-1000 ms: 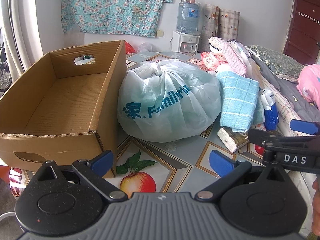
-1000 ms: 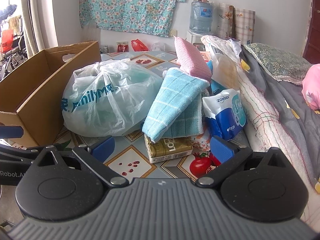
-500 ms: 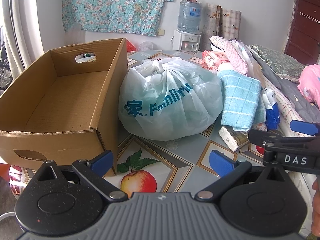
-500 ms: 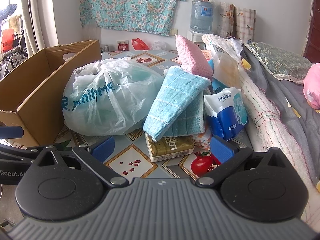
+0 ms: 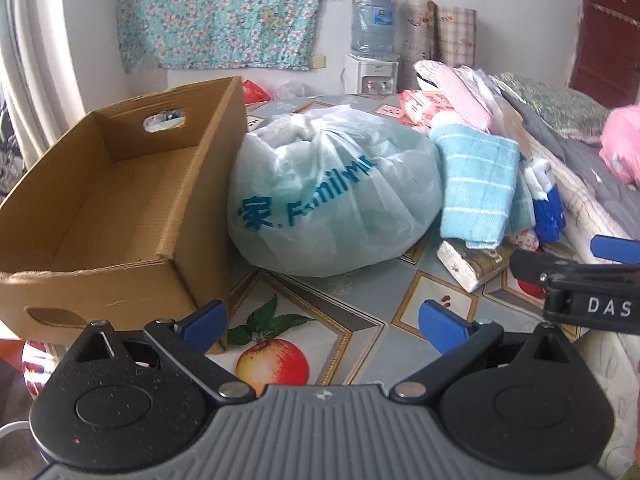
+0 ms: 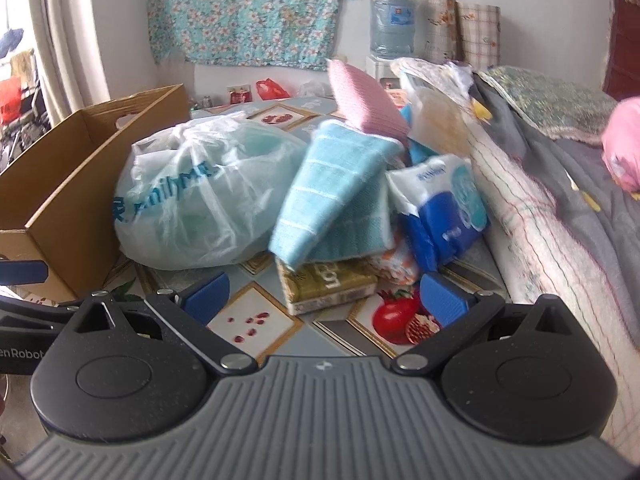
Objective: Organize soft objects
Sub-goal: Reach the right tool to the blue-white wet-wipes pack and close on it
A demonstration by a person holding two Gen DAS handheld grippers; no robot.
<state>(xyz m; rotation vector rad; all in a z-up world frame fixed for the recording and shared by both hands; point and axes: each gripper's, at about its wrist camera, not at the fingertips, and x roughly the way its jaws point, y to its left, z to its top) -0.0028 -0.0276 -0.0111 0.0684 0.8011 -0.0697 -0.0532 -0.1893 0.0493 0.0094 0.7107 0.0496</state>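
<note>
Here, the left gripper [image 5: 322,318] is held low in the left-wrist frame, jaws spread wide, nothing between them. The right gripper [image 6: 324,294] is likewise held agape and empty at the bottom of its own frame. A tied pale plastic bag [image 5: 334,204] is seen at frame centre, pressed against the empty cardboard box [image 5: 108,208] at left. A blue towel [image 6: 332,192] is draped over a tissue pack [image 6: 332,286] right of the bag; a pink cloth [image 6: 366,100] and a blue-and-white packet [image 6: 444,204] are noted behind and right. All rest on a fruit-print tablecloth [image 5: 348,320].
</note>
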